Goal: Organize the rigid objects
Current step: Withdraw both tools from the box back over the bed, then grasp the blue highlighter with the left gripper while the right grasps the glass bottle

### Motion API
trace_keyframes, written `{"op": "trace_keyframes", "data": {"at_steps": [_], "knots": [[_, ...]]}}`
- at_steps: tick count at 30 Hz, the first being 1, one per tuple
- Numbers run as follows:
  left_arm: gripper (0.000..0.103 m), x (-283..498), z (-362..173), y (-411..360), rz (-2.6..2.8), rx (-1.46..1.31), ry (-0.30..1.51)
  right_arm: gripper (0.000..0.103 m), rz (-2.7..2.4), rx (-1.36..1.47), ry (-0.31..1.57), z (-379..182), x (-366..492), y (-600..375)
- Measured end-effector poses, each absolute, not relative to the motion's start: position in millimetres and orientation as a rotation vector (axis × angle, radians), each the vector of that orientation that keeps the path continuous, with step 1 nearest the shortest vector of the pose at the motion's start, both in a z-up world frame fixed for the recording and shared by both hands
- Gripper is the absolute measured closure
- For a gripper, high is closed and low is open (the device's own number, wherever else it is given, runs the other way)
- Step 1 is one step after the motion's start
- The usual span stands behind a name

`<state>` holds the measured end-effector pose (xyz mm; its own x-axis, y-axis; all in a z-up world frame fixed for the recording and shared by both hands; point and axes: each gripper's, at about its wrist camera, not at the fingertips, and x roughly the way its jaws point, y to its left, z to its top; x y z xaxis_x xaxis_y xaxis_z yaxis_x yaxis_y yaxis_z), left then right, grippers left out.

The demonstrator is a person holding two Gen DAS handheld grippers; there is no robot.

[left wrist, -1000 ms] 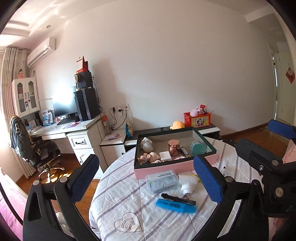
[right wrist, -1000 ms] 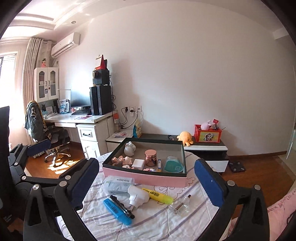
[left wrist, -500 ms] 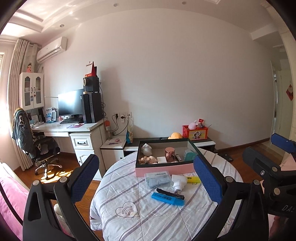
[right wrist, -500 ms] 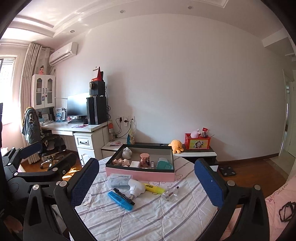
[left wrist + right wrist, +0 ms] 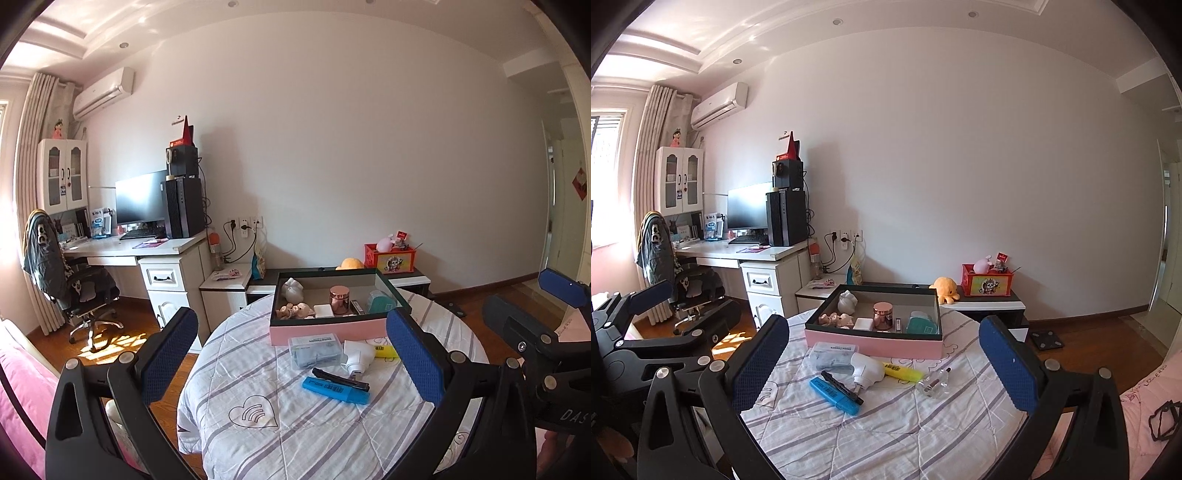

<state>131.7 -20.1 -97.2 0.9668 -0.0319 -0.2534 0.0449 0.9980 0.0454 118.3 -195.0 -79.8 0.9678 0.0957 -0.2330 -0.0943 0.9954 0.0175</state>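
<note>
A pink box (image 5: pixel 328 331) (image 5: pixel 875 341) with a dark rim stands on the round table (image 5: pixel 280 417) (image 5: pixel 886 435); it holds figurines, a copper jar (image 5: pixel 882 315) and a teal case. In front of it lie a clear plastic box (image 5: pixel 314 350) (image 5: pixel 831 354), a white plug (image 5: pixel 357 356) (image 5: pixel 866 369), a blue marker (image 5: pixel 334 389) (image 5: pixel 833 395) under a black pen, a yellow highlighter (image 5: pixel 903 372) and a small glass bottle (image 5: pixel 934 384). My left gripper (image 5: pixel 291 354) and right gripper (image 5: pixel 882 362) are open and empty, held back from the table.
A white desk (image 5: pixel 750 254) with a monitor and an office chair (image 5: pixel 70 280) stands at the left. A low cabinet (image 5: pixel 990 306) with a red toy box and an orange plush is behind the table. Pink bedding (image 5: pixel 1145 413) lies at the right.
Both grippers have pulled back from the table and tilted slightly, so the box and loose items look smaller and farther. Both stay open and empty.
</note>
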Motion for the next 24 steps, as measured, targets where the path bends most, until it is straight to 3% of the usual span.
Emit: {"op": "trace_keyframes", "data": {"at_steps": [24], "knots": [[0.0,273,-258,-79,-0.147,0.017,0.802,0.0,0.056,0.113,0.679,-228,244,-261]]}}
